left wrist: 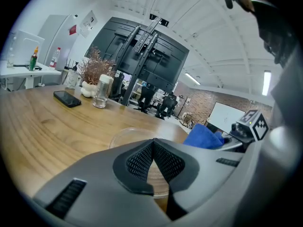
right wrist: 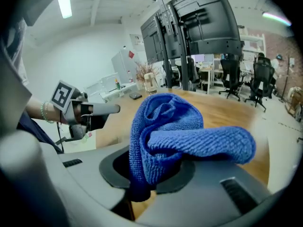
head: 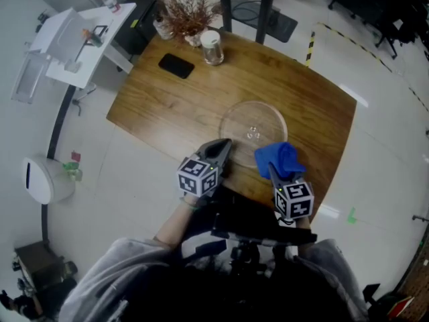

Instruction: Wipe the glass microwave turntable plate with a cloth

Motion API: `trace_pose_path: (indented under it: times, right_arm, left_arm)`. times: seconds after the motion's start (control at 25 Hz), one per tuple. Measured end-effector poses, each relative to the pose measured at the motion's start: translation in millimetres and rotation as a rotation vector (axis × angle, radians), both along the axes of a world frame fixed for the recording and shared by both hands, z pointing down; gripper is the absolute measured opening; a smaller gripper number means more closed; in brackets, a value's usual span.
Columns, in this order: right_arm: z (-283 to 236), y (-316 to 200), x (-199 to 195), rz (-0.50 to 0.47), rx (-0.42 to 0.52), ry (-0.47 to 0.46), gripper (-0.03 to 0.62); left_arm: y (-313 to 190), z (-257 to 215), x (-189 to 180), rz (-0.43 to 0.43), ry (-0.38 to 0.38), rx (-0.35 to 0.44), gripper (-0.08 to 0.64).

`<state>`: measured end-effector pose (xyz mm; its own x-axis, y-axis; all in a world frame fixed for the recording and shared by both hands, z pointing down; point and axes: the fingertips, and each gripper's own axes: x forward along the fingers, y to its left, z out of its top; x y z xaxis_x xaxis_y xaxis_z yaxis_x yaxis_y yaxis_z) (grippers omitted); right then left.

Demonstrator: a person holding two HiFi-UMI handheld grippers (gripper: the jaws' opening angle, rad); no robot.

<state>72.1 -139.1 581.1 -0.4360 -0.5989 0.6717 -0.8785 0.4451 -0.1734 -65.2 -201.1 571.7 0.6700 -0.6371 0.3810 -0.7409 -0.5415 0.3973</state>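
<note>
The clear glass turntable plate [head: 254, 125] lies flat on the wooden table [head: 181, 102], near its front edge. In the left gripper view the glass plate [left wrist: 124, 136] shows just beyond the jaws. My left gripper [head: 225, 146] is shut with nothing in it, its tip at the plate's near-left rim. A crumpled blue cloth [head: 279, 157] is held by my right gripper [head: 273, 168], which is shut on it at the plate's near-right rim. The blue cloth [right wrist: 176, 134] fills the right gripper view and hides that gripper's [right wrist: 154, 171] fingertips.
At the table's far side stand a glass jar [head: 212, 47], a black phone [head: 176, 65] and a dried plant in a pot [head: 187, 15]. A white side table [head: 80, 42] is at the far left, and a white bin [head: 45, 178] on the floor.
</note>
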Motion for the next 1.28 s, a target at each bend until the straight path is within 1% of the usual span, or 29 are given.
trace_pose_path:
  times: [0.08, 0.16, 0.28, 0.4, 0.48, 0.56, 0.76, 0.96, 1.2, 1.28]
  right_arm:
    - [-8.2, -29.8, 14.2, 0.025, 0.075, 0.033, 0.078]
    - [-8.1, -64.6, 32.2, 0.072, 0.108, 0.08, 0.078]
    - [-5.9, -111.4, 58.7, 0.171, 0.114, 0.118, 0.078]
    - [3.1, -130.3, 69.3, 0.23, 0.078, 0.09, 0.078]
    - [12.8, -124.0, 71.0, 0.244, 0.045, 0.079, 0.078]
    - [17.2, -109.3, 70.9, 0.248, 0.036, 0.071, 0.078]
    - [20.4, -56.4, 59.6, 0.239, 0.027, 0.02, 0.078]
    - [21.0, -5.3, 45.1, 0.263, -0.019, -0.038, 0.078]
    - [21.6, 31.7, 26.3, 0.283, -0.046, -0.075, 0.078]
    - [20.7, 38.4, 24.7, 0.318, -0.038, -0.081, 0.078]
  left_arm:
    - [0.6, -0.1, -3.2, -0.003, -0.001, 0.0, 0.0]
    - [1.5, 0.6, -6.0, -0.004, -0.001, -0.001, 0.001]
    - [0.4, 0.0, -5.2, 0.003, -0.001, 0.006, 0.0]
    - [-2.0, -0.5, -3.1, 0.01, -0.001, 0.007, 0.0]
    - [-2.7, -0.5, -1.2, 0.014, 0.002, 0.006, 0.0]
    - [-4.4, -0.4, 0.8, 0.019, 0.003, 0.005, 0.0]
    - [-8.4, 3.7, 1.3, 0.03, -0.003, -0.002, 0.0]
    - [-12.1, 6.2, 3.3, 0.043, -0.002, -0.009, 0.0]
    - [-11.5, 7.1, 6.2, 0.082, -0.005, -0.004, 0.001]
    - [-9.5, 5.2, 5.8, 0.1, -0.004, 0.002, 0.0]
